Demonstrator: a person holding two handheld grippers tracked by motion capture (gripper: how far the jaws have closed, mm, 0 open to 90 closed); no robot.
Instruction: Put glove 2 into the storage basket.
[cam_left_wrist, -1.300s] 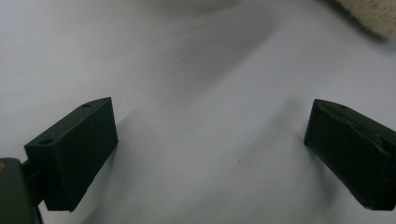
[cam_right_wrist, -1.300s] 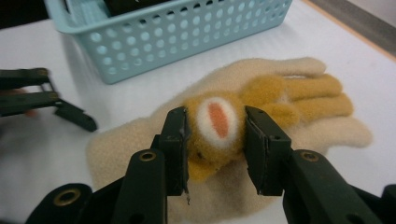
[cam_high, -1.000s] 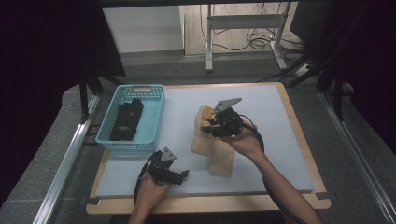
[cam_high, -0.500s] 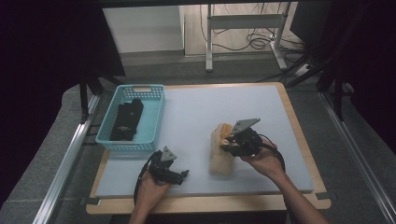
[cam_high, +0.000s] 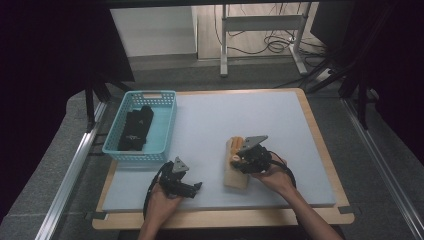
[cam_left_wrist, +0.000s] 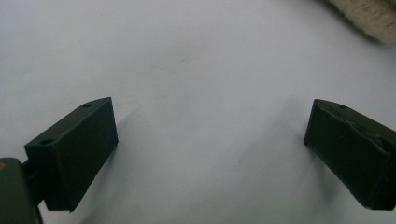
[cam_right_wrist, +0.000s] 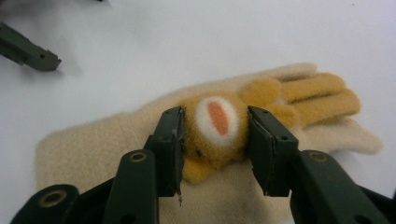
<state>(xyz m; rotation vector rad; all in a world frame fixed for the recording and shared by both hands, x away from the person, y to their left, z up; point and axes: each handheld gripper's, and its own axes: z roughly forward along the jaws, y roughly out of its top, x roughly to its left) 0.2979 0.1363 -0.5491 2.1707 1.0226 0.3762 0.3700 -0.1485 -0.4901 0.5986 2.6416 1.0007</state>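
The thing in hand is a cream, fuzzy fleece glove with mustard-yellow fingers and a plush yellow paw patch with a white-and-orange oval in the middle (cam_right_wrist: 219, 135). It lies flat on the pale grey-white counter (cam_high: 210, 120), right of centre in the lower half of the high view, where it shows as a cream strip (cam_high: 235, 165) under the right hand.

The right claw (cam_right_wrist: 215, 144) stands half-wide, its jaws on either side of the raised paw patch; they have just been opening, and the patch sits between them, the pads beside the pile (whether they press on it I cannot tell, but it looks more like release than grip).

By its look the glove should be light, soft and limp: it will drape and fold rather than hold its shape, and the nap gives rubber pads plenty to bite on, so slipping seems unlikely. Nothing fragile here. The padded patch is the thickest spot and the easiest to pinch; the cuff edge would do for lifting it to hang straight.

The left claw (cam_left_wrist: 210, 140) is wide and empty over bare counter, near the lower left of the high view (cam_high: 192, 187). A turquoise perforated plastic basket (cam_high: 162, 95) with dark folded fabric inside (cam_high: 136, 127) sits at the upper left.
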